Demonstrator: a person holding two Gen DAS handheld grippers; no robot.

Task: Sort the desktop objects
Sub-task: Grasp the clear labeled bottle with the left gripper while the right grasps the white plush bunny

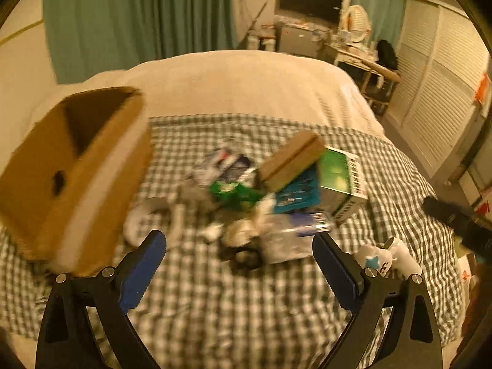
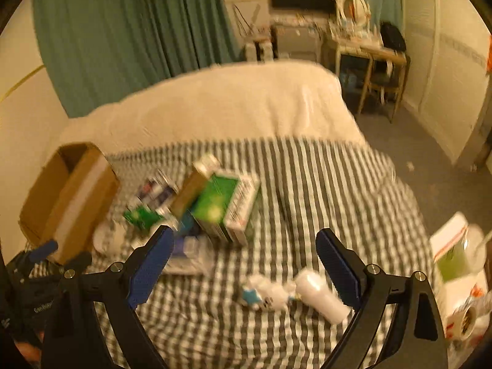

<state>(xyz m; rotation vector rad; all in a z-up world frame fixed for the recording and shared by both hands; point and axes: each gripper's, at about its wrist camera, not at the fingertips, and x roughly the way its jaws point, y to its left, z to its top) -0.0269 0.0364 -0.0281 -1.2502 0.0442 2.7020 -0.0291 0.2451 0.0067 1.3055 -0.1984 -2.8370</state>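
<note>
Both black grippers with blue pads, left gripper (image 1: 239, 241) and right gripper (image 2: 244, 240), gape wide and hold nothing. Nearest, a white plastic bottle (image 2: 319, 295) lies loose; it could roll if nudged. Beyond, 1 heap of cartons around a green box (image 1: 341, 181) may topple. Furthest left, the open brown cardboard box (image 1: 73, 172) crowds the checked blanket (image 1: 233, 301); right side stays free.

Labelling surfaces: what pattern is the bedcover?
Dark-and-white check bedcover, clearest in the left wrist view.
</note>
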